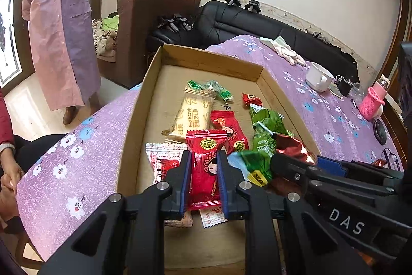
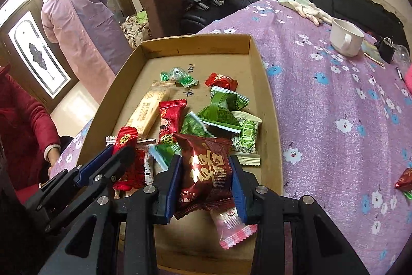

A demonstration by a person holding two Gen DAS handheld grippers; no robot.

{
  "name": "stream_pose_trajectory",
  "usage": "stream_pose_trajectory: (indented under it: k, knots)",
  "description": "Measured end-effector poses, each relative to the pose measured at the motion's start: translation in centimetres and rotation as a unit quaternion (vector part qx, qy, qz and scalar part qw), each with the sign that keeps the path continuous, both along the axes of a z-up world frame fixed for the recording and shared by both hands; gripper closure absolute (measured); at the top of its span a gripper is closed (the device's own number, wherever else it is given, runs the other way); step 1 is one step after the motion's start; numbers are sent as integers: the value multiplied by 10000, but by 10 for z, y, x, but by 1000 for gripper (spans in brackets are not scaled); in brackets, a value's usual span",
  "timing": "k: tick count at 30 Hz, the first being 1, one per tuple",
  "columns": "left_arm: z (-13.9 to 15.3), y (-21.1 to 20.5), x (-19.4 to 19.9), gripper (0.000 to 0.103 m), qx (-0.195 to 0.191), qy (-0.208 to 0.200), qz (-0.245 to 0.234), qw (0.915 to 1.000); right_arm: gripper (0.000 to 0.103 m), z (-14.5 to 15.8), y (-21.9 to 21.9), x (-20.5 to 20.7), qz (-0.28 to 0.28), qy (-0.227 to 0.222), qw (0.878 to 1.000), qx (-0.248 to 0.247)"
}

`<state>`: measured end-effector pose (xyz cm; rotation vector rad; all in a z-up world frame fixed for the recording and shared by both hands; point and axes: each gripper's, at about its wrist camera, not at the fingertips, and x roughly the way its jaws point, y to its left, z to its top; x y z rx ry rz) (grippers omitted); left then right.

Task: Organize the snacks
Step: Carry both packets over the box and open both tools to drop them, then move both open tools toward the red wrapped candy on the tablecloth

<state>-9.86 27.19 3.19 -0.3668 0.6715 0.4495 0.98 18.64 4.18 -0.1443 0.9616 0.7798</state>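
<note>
A shallow cardboard tray (image 1: 206,57) lies on the purple flowered tablecloth (image 1: 77,161) and holds several wrapped snacks. My left gripper (image 1: 204,159) hangs over the tray's near end, shut on a red packet with a cartoon face (image 1: 203,182). My right gripper (image 2: 205,163) is beside it, to the right, shut on a dark red packet with gold lettering (image 2: 206,179). Loose in the tray lie a cream biscuit bar (image 1: 191,115), green packets (image 1: 270,120), a green candy (image 1: 213,88), a small red candy (image 1: 251,99) and a pink packet (image 2: 231,226).
A white mug (image 1: 318,76), white gloves (image 1: 283,49) and a pink bottle (image 1: 372,102) stand on the table's far right. One red candy (image 2: 405,178) lies on the cloth right of the tray. A person in a pink raincoat (image 1: 59,30) stands at left. A red sleeve (image 2: 23,125) is near.
</note>
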Motion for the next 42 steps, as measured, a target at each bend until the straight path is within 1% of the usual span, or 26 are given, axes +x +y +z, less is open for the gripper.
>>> stream_pose_trajectory:
  k: [3,9,11,14,16,18,24,36,42]
  knots:
    - [0,0,0,83,-13,3,11,10000,61,0,-2,0,18,6,10000,65]
    - [1,3,-2,78,-58,-60,81,9999,61,2,-4,-3,90,-146,9998,88]
    - [2,4,-4,72,-60,-117,134,9998,61,3,-5,-3,95,-133,9998,138]
    - [3,5,-7,68,-66,-193,166,9997,60,7,-8,-4,90,-157,9996,208]
    - [4,6,-9,68,-71,-232,194,9995,59,10,-10,-6,102,-198,9994,267]
    - [4,6,-12,67,-78,-278,222,9993,54,14,-11,-8,124,-252,9991,314]
    - [5,7,-17,64,-68,-310,262,9992,48,24,-19,-14,103,-424,9982,417]
    - [7,6,-19,60,-4,-278,347,9990,47,41,-46,-12,-60,-436,9961,764]
    - [9,4,-18,59,85,-249,385,9989,46,49,-71,-9,-249,-427,9945,923]
